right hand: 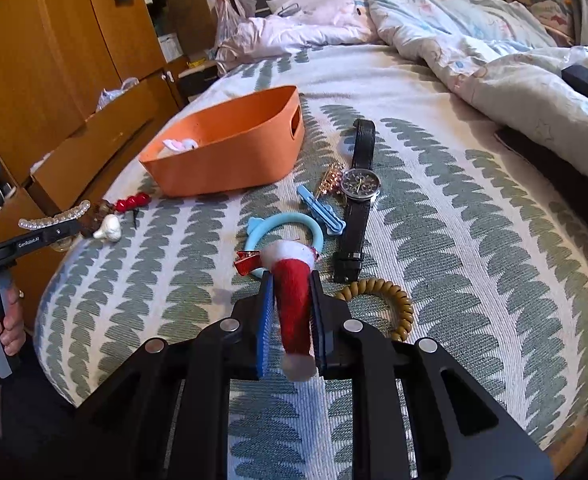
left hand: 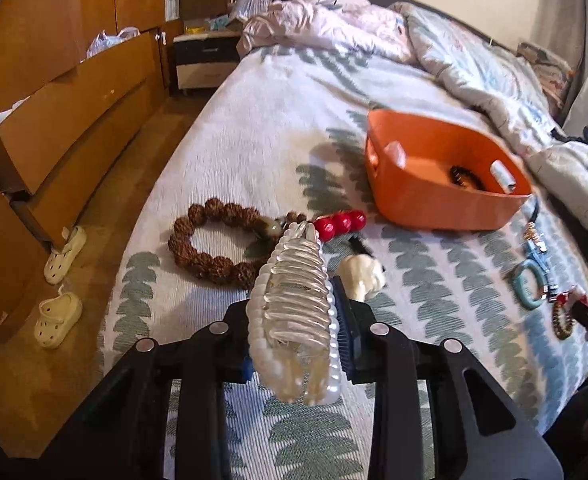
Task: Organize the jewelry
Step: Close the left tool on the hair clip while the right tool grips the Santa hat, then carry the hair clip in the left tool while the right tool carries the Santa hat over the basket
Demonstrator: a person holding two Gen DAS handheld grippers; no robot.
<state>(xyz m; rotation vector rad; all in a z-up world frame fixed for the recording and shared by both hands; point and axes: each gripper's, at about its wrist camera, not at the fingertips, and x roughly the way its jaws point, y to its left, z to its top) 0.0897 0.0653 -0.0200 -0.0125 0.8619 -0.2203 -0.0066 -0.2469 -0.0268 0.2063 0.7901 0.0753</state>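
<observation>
Clear pearl-edged hair claw [left hand: 294, 312] pinched in the left gripper [left hand: 294, 344] above the bedspread [left hand: 254, 152], near the orange basket [left hand: 446, 208]; right gripper [right hand: 292, 320] clamps 1 Santa-hat clip [right hand: 294, 300] over a blue hairband [right hand: 282, 226].

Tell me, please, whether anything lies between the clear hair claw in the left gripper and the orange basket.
Nothing blocks the way. The hair claw is held above the bed; red beads and a brown bead bracelet lie low on the blanket, and the orange basket is open-topped.

Both wrist views low over bed [left hand: 254, 128], sharing orange basket [right hand: 230, 160].
</observation>
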